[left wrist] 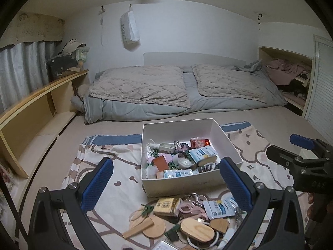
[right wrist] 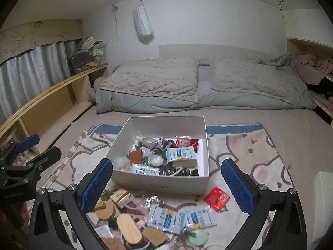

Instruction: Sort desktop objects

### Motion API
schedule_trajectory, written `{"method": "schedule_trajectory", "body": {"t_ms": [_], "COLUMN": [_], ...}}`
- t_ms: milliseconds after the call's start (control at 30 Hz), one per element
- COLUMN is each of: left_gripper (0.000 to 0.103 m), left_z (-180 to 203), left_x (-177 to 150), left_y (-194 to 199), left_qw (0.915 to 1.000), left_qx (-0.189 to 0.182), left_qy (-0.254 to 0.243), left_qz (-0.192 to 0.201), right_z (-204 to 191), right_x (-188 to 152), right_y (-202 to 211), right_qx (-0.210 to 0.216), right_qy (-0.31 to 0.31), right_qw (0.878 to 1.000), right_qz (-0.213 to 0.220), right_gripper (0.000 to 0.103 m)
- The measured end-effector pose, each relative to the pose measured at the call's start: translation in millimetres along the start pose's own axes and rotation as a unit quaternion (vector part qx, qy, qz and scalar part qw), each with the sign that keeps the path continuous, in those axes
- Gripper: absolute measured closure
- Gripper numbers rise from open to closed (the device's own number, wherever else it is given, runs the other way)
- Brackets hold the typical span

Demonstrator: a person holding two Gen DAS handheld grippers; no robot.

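A white box (left wrist: pixel 226 139) (right wrist: pixel 160 181) holding several small items stands on a patterned cloth (left wrist: pixel 116 166) (right wrist: pixel 249 156). In front of it lies a pile of loose objects: wooden ovals (left wrist: pixel 196 229) (right wrist: pixel 128 227), blue-white sachets (left wrist: pixel 218 207) (right wrist: pixel 166 218), a yellow packet (left wrist: pixel 166 206) and a red packet (right wrist: pixel 216 199). My left gripper (left wrist: pixel 166 182) is open and empty above the pile. My right gripper (right wrist: pixel 167 182) is open and empty above the pile too. The right gripper also shows in the left wrist view (left wrist: pixel 301 156), and the left gripper in the right wrist view (right wrist: pixel 27 156).
The cloth lies on a beige mattress surface (left wrist: pixel 270 116). A folded grey duvet with two pillows (left wrist: pixel 187 91) (right wrist: pixel 197 87) lies behind. A wooden shelf (left wrist: pixel 37 112) (right wrist: pixel 52 104) runs along the left. A white object (right wrist: pixel 323 204) sits at the right edge.
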State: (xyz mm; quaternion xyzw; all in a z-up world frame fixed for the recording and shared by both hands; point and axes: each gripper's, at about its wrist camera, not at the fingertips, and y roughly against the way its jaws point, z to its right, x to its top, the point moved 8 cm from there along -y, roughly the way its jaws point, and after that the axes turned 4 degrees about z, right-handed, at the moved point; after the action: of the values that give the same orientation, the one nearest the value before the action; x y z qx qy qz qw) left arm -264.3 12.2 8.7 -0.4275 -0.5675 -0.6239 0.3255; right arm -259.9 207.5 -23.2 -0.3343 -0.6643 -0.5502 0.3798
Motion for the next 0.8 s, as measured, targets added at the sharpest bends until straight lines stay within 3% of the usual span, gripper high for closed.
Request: {"method": "schedule_trajectory", "body": {"t_ms": [400,800], "left_gripper": [0.0,0.0], "left_z": [-6,5], "left_x": [-13,-37], "left_y": [31,50], "left_qw": [0.9993,0.9993], "left_qx": [0.023,0.031], "left_qy": [0.031,0.018], "left_qz": [0.002,-0.007], "right_z": [0,-3], "right_x": [-17,-32], "right_y": [43,71], "right_qx": [0.005,-0.004], "right_qy": [-0.002,0.024], "right_qw": [1.0,0.999], "right_qz": [0.015,0.028], "right_gripper": [0.0,0.0]}}
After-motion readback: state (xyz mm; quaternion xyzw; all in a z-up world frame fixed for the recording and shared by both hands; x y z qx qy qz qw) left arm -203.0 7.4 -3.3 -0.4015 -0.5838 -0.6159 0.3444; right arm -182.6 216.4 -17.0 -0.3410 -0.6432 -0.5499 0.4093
